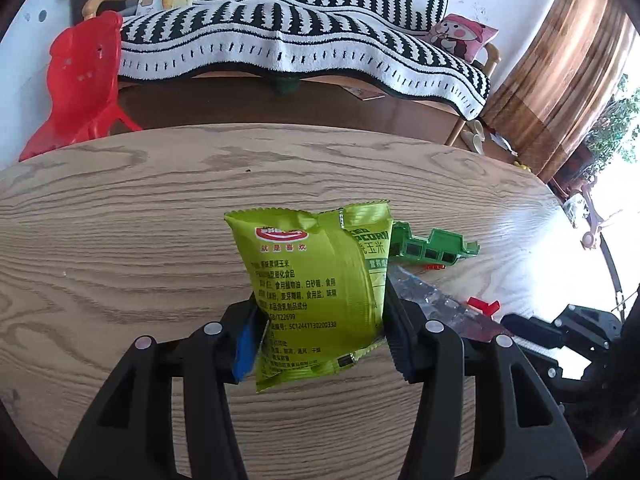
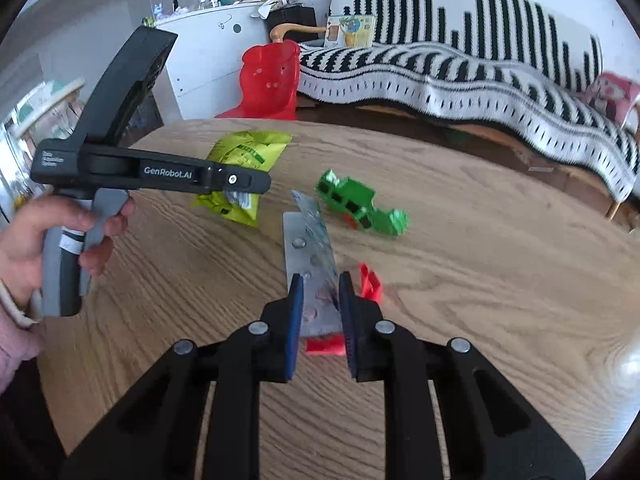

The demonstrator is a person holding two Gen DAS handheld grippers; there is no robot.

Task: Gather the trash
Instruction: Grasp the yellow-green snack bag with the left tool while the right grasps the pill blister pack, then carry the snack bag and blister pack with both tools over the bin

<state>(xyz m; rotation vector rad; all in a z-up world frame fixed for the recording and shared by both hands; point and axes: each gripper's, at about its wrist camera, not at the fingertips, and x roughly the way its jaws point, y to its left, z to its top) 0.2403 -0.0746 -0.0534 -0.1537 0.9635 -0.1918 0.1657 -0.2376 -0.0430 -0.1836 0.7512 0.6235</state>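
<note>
The left gripper (image 1: 320, 320) is clenched on a green snack bag (image 1: 316, 288), its pads pressing the bag's two sides at about mid-height so the bag stands upright between them, top seam away from the camera and lower edge hanging free near the worktop (image 1: 120, 220); a hold across the body and not at a corner likely keeps the light, puffy bag from swinging; in the right wrist view the same bag (image 2: 244, 160) shows under the left tool, which a hand (image 2: 48, 240) grips by its handle with fingers on the trigger. The right gripper (image 2: 320, 312) has closed on a silvery pill blister strip (image 2: 312, 248), the jaws narrow because the strip is thin; it sits edge-on between the blue pads (image 2: 296, 320), its far end pointing out toward the middle of the worktop (whether it has quite left the wood I cannot tell). Near it lie things that are not rubbish by my reckoning: a green toy piece (image 2: 360, 208) just beyond the strip, and small red plastic bits (image 2: 370, 284) beside and below the right fingers; these seem left alone on purpose. So each hand holds one piece of trash; no bin shows in either view, and carrying both there looks like the next job.
</note>
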